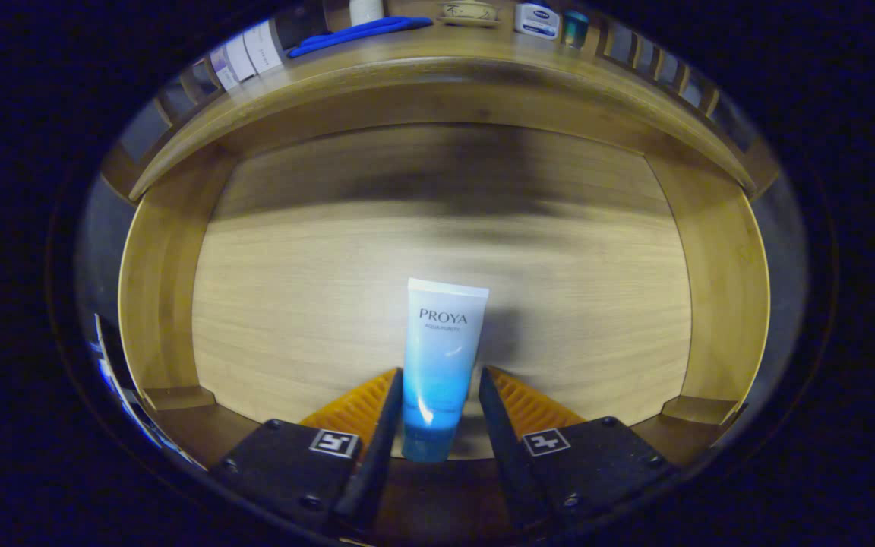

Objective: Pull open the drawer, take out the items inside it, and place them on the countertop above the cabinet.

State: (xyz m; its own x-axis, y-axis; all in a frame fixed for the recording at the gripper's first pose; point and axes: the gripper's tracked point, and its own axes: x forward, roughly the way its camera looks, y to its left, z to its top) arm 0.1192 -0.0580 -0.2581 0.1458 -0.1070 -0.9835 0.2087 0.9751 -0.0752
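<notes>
While gripper point(437, 380) straddles tube point(441, 357), fingers seemingly touching, inside open drawer point(164, 289)

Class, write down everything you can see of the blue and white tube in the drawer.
The tube fades from a white crimped end to blue, with a darker blue cap nearest the camera. It looks like glossy soft plastic and carries printed lettering. It lies lengthwise on the pale wooden floor of the open drawer, cap end between the fingers of the gripper, which flank it closely; whether they press on it is unclear.
</notes>
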